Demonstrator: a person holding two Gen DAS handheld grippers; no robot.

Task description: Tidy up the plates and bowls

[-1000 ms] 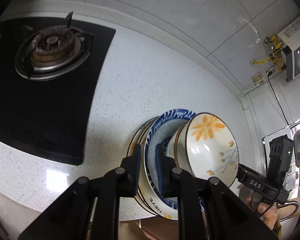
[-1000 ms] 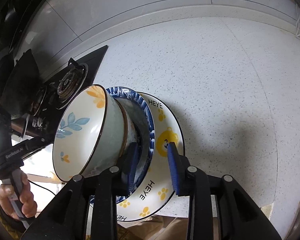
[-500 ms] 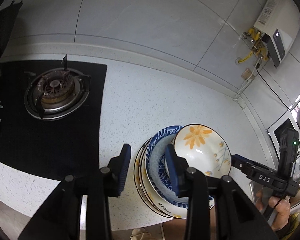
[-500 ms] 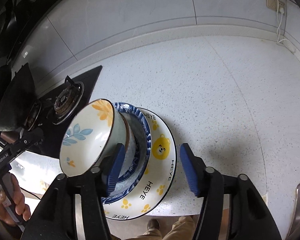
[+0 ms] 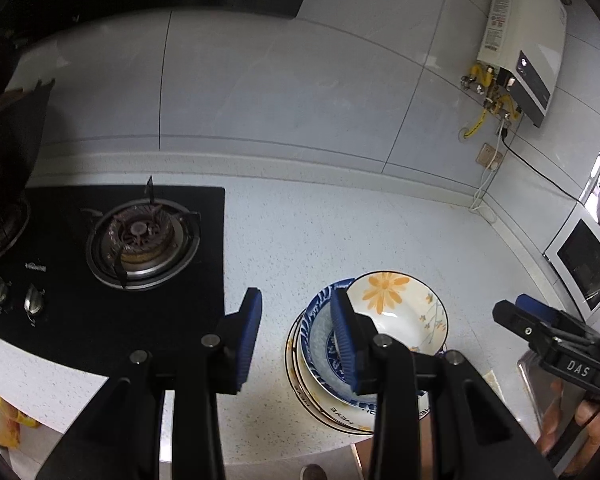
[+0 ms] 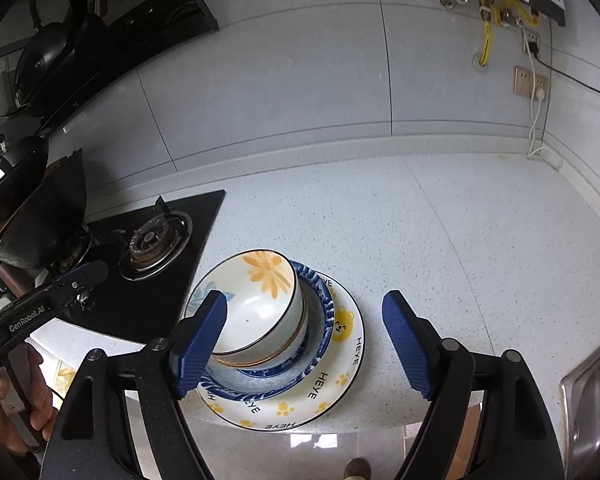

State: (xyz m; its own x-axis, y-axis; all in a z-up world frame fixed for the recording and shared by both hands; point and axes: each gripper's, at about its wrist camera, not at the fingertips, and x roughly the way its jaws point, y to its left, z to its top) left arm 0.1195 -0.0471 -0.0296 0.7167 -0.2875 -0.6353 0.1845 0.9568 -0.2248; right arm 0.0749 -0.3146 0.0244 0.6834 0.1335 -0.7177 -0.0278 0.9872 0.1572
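A stack stands at the counter's front edge: a white bowl with orange flowers (image 6: 260, 308) sits tilted in a blue patterned bowl (image 6: 320, 312), on a white "HEYE" plate with yellow bears (image 6: 340, 364). The stack also shows in the left wrist view, flower bowl (image 5: 400, 312) on top. My left gripper (image 5: 296, 336) is open and empty, above and left of the stack. My right gripper (image 6: 304, 344) is open and empty, raised above the stack, which shows between its fingers.
A black gas hob with a burner (image 5: 140, 240) lies left of the stack. A steel sink edge (image 6: 592, 396) is at the right. A water heater (image 5: 520, 40) and socket hang on the tiled wall. White speckled counter (image 6: 440, 240) stretches behind the stack.
Both grippers have let go of the stack's rims, opened wide and pulled back and up. The stack stays on the counter.
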